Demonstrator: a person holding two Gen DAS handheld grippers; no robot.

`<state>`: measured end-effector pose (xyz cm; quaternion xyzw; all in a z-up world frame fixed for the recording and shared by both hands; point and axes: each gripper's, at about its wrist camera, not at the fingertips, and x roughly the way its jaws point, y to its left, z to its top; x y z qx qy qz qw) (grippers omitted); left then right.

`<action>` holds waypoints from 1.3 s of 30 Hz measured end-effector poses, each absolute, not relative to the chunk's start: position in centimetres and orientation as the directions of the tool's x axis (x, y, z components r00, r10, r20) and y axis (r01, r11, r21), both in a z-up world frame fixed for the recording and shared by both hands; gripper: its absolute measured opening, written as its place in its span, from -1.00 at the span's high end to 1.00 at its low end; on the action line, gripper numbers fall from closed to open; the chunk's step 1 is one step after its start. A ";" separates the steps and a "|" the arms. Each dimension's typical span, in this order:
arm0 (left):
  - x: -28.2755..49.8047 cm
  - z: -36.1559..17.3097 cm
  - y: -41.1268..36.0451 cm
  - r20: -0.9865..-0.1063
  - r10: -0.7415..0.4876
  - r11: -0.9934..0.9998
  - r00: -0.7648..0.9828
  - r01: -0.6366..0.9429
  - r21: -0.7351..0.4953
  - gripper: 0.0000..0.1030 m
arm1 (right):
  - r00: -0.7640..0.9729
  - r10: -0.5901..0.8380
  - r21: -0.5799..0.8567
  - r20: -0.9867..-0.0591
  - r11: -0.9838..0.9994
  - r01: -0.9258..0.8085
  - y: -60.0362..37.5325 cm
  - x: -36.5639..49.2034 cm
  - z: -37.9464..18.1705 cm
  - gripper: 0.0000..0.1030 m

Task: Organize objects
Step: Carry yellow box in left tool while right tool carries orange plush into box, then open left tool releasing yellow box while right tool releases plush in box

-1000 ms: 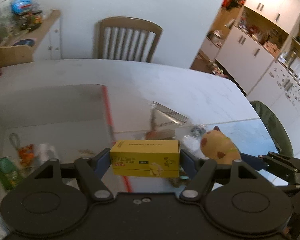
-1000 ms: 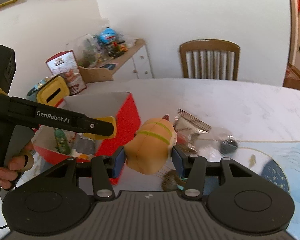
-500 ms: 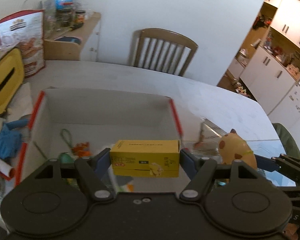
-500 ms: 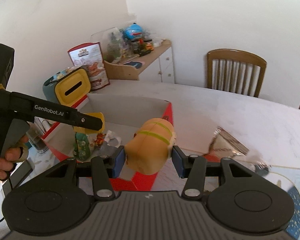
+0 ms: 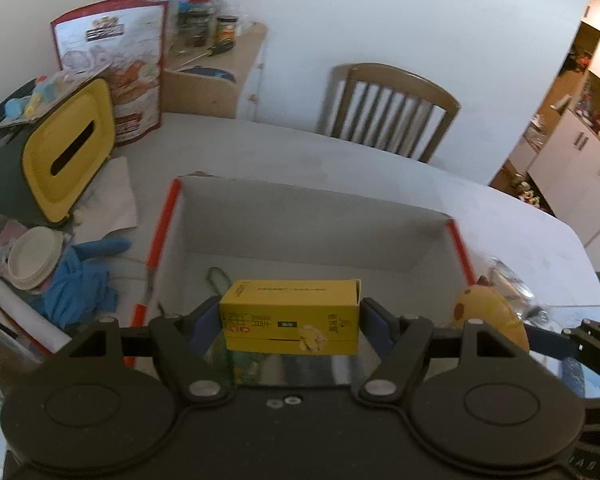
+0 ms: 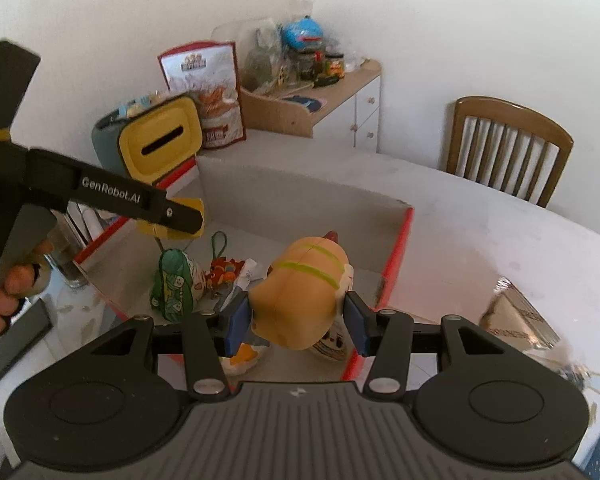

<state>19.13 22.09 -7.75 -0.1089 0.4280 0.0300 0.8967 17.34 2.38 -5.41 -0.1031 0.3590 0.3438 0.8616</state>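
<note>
Since a second ago, both loads have been carried from above the counter [image 5: 380, 168] to above the red-edged box [image 5: 312, 220]; release into it is judged to be the step at hand. The left gripper [image 5: 290, 322] is closed on a yellow carton [image 5: 290, 322], held by its two ends, long axis running 9 to 3 o'clock, printed face toward the camera. The right gripper [image 6: 296, 314] is closed on a tan plush toy [image 6: 300, 292], long axis roughly 7 to 1 o'clock, its red-tipped end pointing away. A green pouch [image 6: 174, 280] and an orange trinket [image 6: 224, 274] already lie inside at 9 o'clock. A silver packet [image 6: 516, 316] is left out at 3 o'clock.
</note>
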 end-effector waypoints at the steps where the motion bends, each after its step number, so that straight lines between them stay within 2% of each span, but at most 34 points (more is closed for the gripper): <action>1: 19.4 -8.0 22.4 -0.776 -0.034 0.974 0.630 -0.153 -0.166 -0.41 | 0.505 0.514 0.059 -0.693 0.739 -0.671 2.9 17.5 -5.8 0.04; 17: 24.5 -12.1 22.0 -0.836 0.021 0.990 0.548 -0.127 -0.059 -0.41 | 0.438 0.461 0.042 -0.772 0.723 -0.689 7.6 21.1 -10.7 0.04; 29: 27.1 -14.9 20.7 -0.901 0.041 0.996 0.432 -0.093 0.001 -0.41 | 0.416 0.445 -0.010 -0.793 0.672 -0.740 8.6 20.2 -11.6 0.03; 39: 27.6 -15.1 20.4 -0.911 0.056 0.996 0.409 -0.088 0.022 -0.42 | 0.401 0.444 0.002 -0.801 0.671 -0.741 8.7 20.2 -11.7 0.01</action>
